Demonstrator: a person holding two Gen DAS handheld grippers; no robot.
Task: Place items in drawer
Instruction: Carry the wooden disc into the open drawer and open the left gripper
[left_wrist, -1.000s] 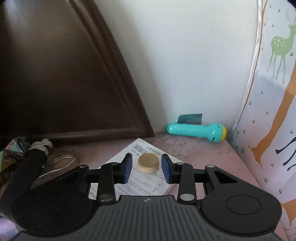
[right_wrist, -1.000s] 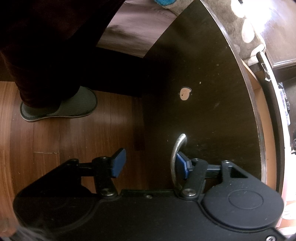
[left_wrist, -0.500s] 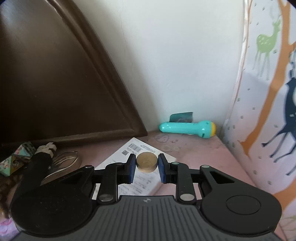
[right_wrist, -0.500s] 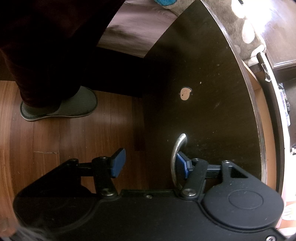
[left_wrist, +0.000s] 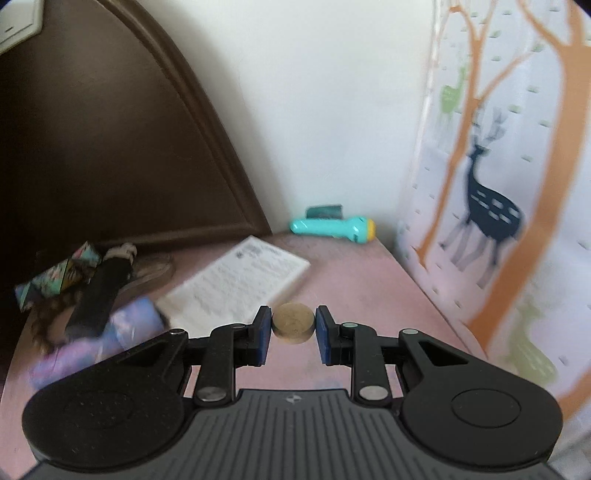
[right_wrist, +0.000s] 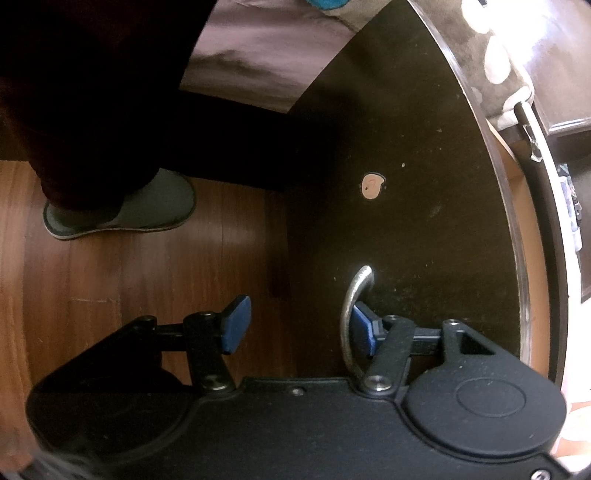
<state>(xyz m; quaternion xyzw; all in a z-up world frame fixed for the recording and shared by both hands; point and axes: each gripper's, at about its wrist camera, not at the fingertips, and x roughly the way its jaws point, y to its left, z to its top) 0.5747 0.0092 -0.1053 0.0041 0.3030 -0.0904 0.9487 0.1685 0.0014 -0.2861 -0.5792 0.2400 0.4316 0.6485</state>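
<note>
1. Tan wooden disc (left_wrist: 293, 324), small, round and thick like a checker piece, with a flat, faintly mottled top face and a plain rim, sat edge-on between the blue pads of the left gripper (left_wrist: 293, 328).
2. Left gripper's jaws had just been closing and were clamped on the disc, one pad pressed against each side of its rim; the disc was carried clear of the pink tabletop (left_wrist: 354, 280) below it.
3. Behind the disc on that tabletop lay a printed white sheet (left_wrist: 236, 280), and farther back, near the wall, a teal toy flashlight (left_wrist: 332, 229) with a yellow end.
4. At the left of the same view sat a blurred clutter: a patterned folded item (left_wrist: 59, 277), a black strap-like piece (left_wrist: 99, 291) and something lilac (left_wrist: 99, 343); what these were could not be told.
5. A curtain (left_wrist: 498, 206) printed with deer and orange trees hung at the right, and a dark wooden headboard (left_wrist: 110, 147) rose at the left.
6. Right gripper (right_wrist: 297, 325) stood wide open, gripping nothing; its right pad lay tucked inside the curved metal handle (right_wrist: 351, 314) of the dark drawer front (right_wrist: 406, 184), its left pad hung free over the wooden floor (right_wrist: 110, 280).
7. Along the right edge of that view a narrow strip of pale drawer interior (right_wrist: 524, 221) showed.
8. A person's foot in a grey slipper (right_wrist: 122, 214) stood on the floor.
</note>
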